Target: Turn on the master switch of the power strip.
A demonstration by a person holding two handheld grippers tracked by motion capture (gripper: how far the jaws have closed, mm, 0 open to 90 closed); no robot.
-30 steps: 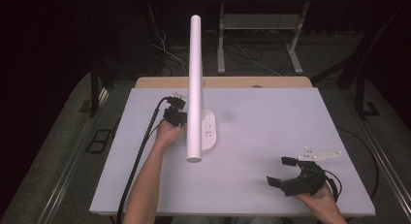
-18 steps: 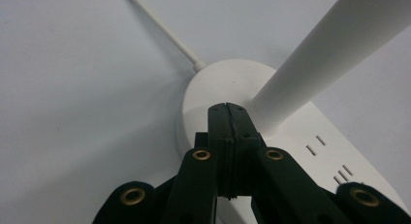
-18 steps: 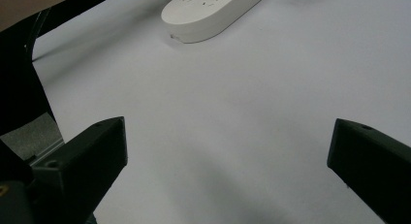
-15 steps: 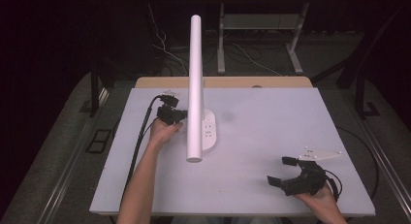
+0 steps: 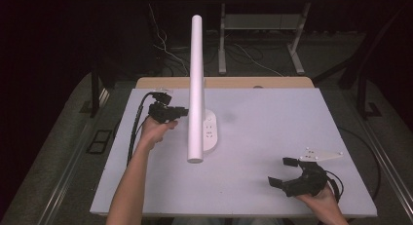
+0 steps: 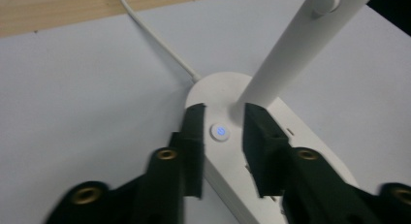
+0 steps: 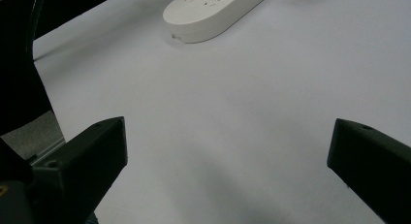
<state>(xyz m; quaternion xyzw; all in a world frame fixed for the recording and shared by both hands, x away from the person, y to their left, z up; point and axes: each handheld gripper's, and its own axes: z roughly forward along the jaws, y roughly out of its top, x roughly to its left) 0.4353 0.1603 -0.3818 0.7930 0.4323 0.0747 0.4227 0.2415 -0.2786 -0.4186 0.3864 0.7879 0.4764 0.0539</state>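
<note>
Here, the left gripper [image 6: 220,136] hovers half-open over the lamp's button [image 6: 220,132].
Pressing probably comes next; the right gripper [image 5: 290,174] rests released.

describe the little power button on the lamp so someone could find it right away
Start at the white lamp base where the tilted white arm meets it. The round button sits beside that joint, between the left gripper jaws, with a blue-lit symbol.

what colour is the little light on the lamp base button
Blue, on the round button between the left claw's jaws; clearest in the left gripper view.
</note>
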